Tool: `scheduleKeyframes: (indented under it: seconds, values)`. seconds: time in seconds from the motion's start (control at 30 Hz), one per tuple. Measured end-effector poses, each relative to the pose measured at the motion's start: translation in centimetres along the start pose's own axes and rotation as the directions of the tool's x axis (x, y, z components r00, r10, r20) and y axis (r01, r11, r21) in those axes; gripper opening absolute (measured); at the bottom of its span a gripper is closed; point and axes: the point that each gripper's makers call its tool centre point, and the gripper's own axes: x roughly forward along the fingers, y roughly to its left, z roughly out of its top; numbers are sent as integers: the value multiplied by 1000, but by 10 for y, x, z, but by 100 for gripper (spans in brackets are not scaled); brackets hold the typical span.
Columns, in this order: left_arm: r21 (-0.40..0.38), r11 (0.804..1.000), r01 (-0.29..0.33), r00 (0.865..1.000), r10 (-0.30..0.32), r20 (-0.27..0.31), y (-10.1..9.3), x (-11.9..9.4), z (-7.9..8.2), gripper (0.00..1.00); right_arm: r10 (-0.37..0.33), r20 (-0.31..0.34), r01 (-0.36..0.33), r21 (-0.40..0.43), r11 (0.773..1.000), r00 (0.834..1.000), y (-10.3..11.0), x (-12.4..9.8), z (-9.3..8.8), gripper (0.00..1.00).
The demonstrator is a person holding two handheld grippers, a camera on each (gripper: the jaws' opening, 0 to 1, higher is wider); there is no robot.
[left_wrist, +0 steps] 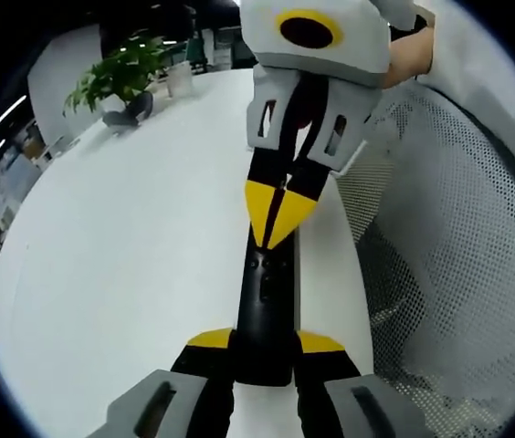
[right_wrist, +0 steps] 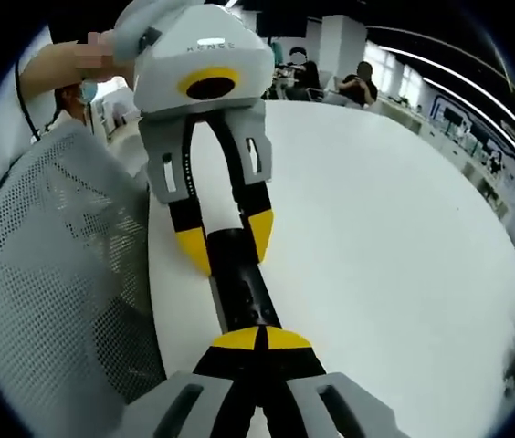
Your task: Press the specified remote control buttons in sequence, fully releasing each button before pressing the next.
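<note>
The left gripper (left_wrist: 265, 351) holds one end of the black remote control (left_wrist: 267, 301) between its fingers, just above the white surface (left_wrist: 130, 274). The remote's long axis runs straight forward from these fingers to the right gripper (right_wrist: 259, 339). That gripper's fingers are closed together, tips on the remote's button face, so it is nearer for pressing.

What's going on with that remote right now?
Left gripper shut on remote. Right gripper shut, tips on remote. White table; nothing obstructing.
</note>
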Motion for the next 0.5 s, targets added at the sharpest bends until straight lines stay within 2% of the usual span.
scheduleKeyframes:
  seconds: [0.07,0.1,0.17,0.27,0.33,0.43,0.5]
  values:
    - [-1,1000,0,1000,0,0,0,0,0,22,-5,-8,5,-30,1000,1000,1,0,0,0]
    - [-3,1000,1,1000,-1,2,0,0,0,22,-1,-19,-1,-90,996,1000,0,-1,1,0]
    - [-3,1000,2,1000,-2,4,0,0,0,22,-1,-37,-4,-134,991,999,1,0,0,0]
    - [-14,1000,-7,1000,7,9,0,0,0,22,2,-32,-5,-103,995,999,1,0,1,0]
    - [-23,1000,-12,1000,12,16,0,0,0,22,30,-15,-31,-88,996,999,8,0,4,0]
    - [-28,1000,-12,1000,12,28,0,0,0,23,56,-13,-57,-115,992,998,18,1,6,0]
    - [-25,1000,-12,1000,13,27,-1,0,1,23,45,-24,-48,-132,990,999,17,2,5,0]
